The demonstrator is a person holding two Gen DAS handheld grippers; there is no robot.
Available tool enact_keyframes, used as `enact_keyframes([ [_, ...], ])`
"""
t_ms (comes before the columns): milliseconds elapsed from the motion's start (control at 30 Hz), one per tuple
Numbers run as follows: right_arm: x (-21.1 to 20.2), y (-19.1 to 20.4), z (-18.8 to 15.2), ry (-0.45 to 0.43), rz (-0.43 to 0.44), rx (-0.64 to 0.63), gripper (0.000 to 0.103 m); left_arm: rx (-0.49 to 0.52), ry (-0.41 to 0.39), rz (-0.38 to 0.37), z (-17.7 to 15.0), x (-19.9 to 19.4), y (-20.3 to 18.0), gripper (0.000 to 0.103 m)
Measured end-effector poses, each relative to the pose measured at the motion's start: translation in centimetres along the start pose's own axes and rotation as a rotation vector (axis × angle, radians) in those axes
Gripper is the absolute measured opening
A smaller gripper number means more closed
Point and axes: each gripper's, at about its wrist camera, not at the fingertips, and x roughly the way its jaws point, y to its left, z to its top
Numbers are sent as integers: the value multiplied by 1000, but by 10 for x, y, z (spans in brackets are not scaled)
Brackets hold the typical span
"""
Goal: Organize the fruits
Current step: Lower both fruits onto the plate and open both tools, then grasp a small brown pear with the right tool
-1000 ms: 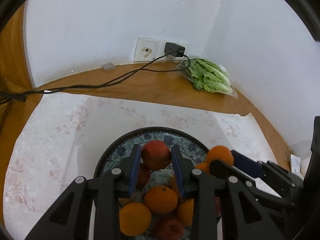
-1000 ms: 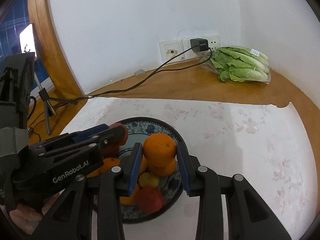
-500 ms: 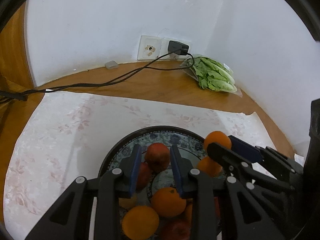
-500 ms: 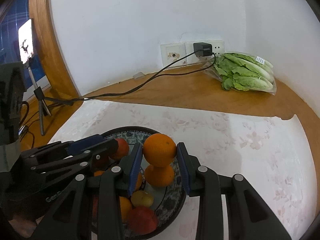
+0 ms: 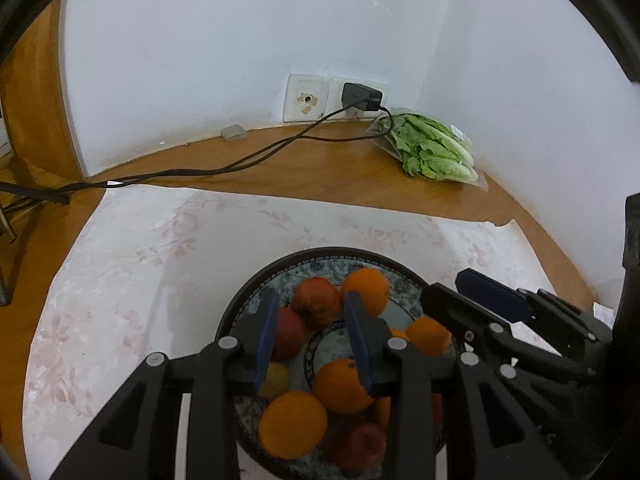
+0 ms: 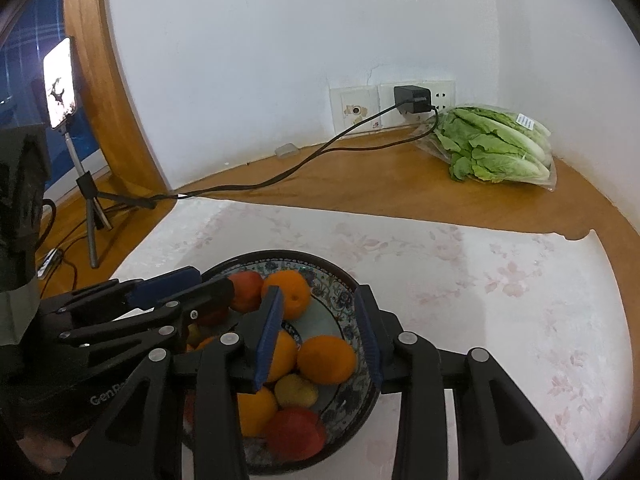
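On the pale flowered cloth (image 6: 500,280) covering the wooden table (image 6: 360,196) sat a dark-rimmed patterned bowl (image 6: 340,284), and both hand-held grippers hung just over it, pointing down at a slant. The left gripper (image 5: 310,336) had its blue pads apart and widening, with a red apple (image 5: 316,306) showing in the gap between them at the far side of the bowl; the pads did not seem to press on it. An orange (image 5: 368,290) lay beside that apple, touching it, just past the left gripper's right pad. The right gripper (image 6: 320,328) was likewise spreading, its pads standing clear of the fruit, with another orange (image 6: 326,360) lying loose in the bowl below the gap. More oranges, red apples and a small yellowish fruit (image 6: 296,391) were heaped together nearer the cameras. From the right wrist view the left gripper came in from the left, its tip over the bowl's near-left rim.

Against the white wall behind, a black charger (image 6: 412,98) sat plugged into a socket (image 6: 440,98), its cable (image 6: 280,178) trailing across the wood to the left. A bag of lettuce (image 6: 496,148) lay in the far right corner. A lit phone on a small tripod (image 6: 60,80) stood well off to the left.
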Motion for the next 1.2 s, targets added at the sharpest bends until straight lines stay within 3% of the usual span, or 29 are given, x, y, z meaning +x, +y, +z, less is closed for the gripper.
enact_keyframes([
  [733, -64, 23, -29, 17, 27, 2, 45, 44, 32, 9, -25, -62, -11, 46],
  [833, -73, 25, -36, 18, 25, 5, 46, 41, 33, 9, -31, -70, -11, 50],
  [1000, -83, 24, -48, 26, 27, 25, 48, 31, 24, 22, -44, -86, -9, 65],
  [1200, -93, 27, -64, 41, 28, 28, 49, 23, 44, 28, -60, -95, -5, 67],
])
